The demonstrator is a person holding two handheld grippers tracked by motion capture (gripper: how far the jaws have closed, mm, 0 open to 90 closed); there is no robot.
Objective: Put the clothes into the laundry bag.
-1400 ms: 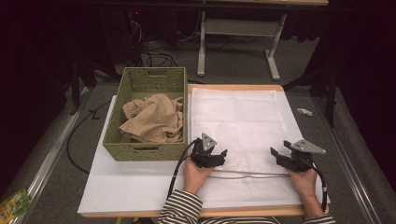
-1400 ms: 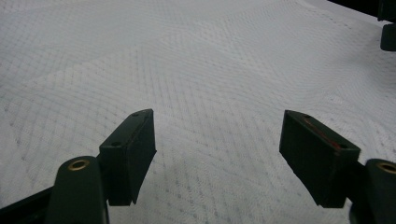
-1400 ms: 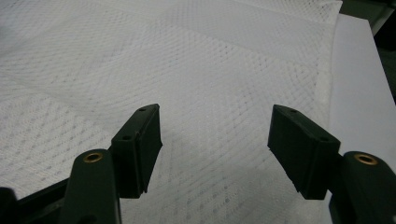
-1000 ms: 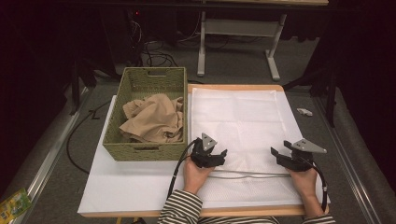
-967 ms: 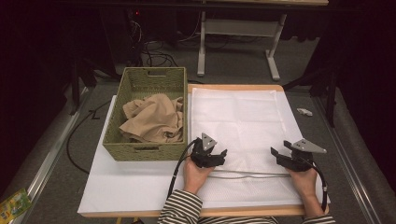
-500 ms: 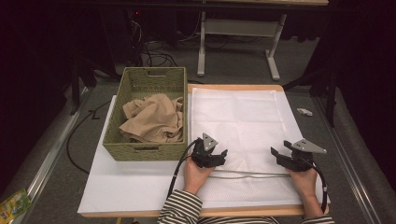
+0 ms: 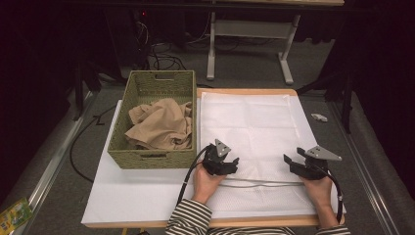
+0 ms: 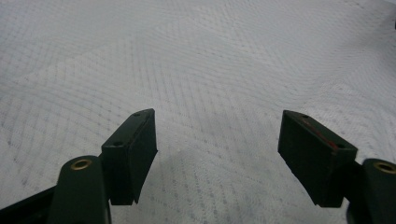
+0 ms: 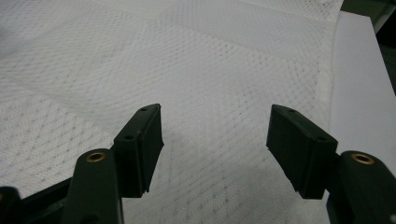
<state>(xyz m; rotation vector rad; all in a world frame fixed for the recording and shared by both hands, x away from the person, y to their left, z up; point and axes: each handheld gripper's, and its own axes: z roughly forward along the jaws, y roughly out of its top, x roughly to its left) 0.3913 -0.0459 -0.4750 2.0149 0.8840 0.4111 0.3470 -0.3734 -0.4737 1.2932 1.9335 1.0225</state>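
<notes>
We hold the left gripper [image 7: 234,164] and the right gripper [image 7: 289,162] low over the white mesh sheet [image 7: 254,127], which lies spread flat on the worktop [image 7: 142,196] just to the right of the woven basket [image 7: 151,159]. Both sit over the sheet's near part, the left one close to the basket's near right corner, the right one well apart from the basket, toward the sheet's far side from it. In the left gripper view the left gripper [image 8: 217,154] has its jaws standing wide apart with nothing between them, only the sheet's [image 8: 201,65] netted weave beneath. The right gripper view shows the same for the right gripper [image 9: 215,144]: jaws spread, empty, above the sheet [image 9: 187,60], whose edge farthest from the basket meets bare white board [image 9: 359,84]. Whether the jaw tips touch the fabric we cannot quite tell; they appear to hover just above it. Inside the basket lies a crumpled tan cloth [image 7: 161,125], apart from both grippers. A pale cord or fold [image 7: 259,183] crosses the sheet between our two hands, on the side away from the basket's handle end. Striped sleeves [image 7: 195,223] enter at the near edge of the worktop.
</notes>
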